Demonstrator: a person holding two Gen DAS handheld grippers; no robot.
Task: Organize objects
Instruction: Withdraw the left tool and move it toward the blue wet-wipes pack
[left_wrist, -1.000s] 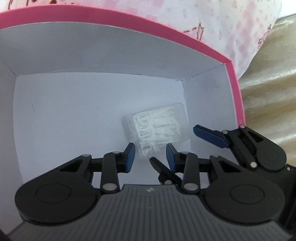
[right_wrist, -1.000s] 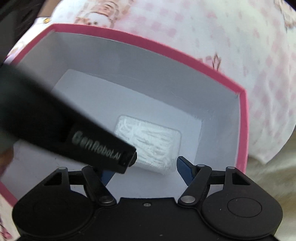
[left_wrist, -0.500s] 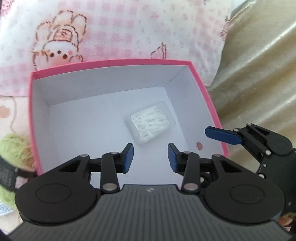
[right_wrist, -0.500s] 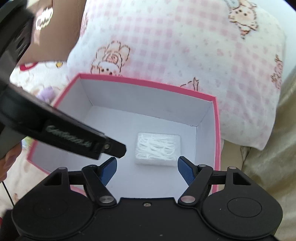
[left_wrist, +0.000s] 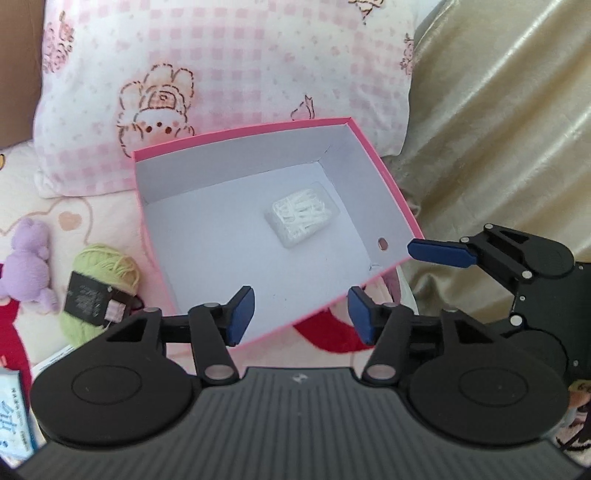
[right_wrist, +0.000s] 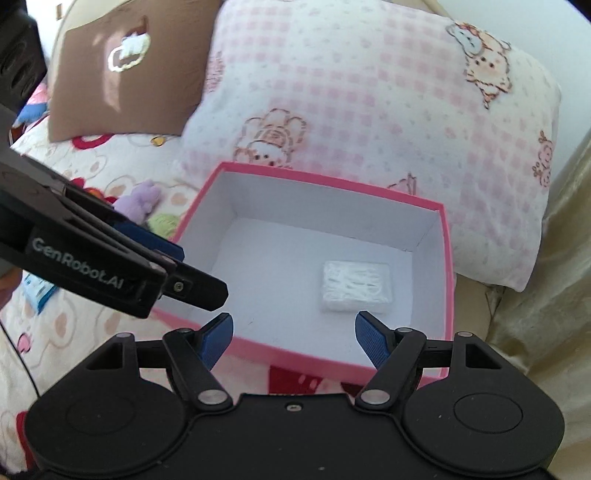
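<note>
Item one, landmark: pink box (left_wrist: 384, 177), lidless, white inside, resting on the bed (left_wrist: 103, 210) against a pink checked pillow (left_wrist: 229, 62).

Item two, stored: clear packet of white sticks (left_wrist: 301, 218), lying flat on the box floor toward the right wall. Already put away, touching neither tool.

Item three: my left tool (left_wrist: 301, 314), above the near edge of the box, jaws opening, nothing between them.

Item four: my right tool (right_wrist: 293, 338), also over the near edge of the box, jaws apart and empty. In the left view it shows just outside the box's right corner.

Item five, loose stock left of the box: green yarn ball (left_wrist: 99, 288) with a dark label, just beside the left wall; purple plush toy (left_wrist: 31, 266) farther left; a blue-and-white packet (left_wrist: 14, 413) at the view's lower left edge, its contents unreadable.

Item six: brown cushion (right_wrist: 122, 70), behind and left of the box.

Step in hand, as I judge it: between placements, one packet stowed, both tools free.

Next move calls for: swinging a tool left of the box to the yarn, nearest and soft, closing gently across its middle, then lifting it clear of the wall into the box's empty left half.
</note>
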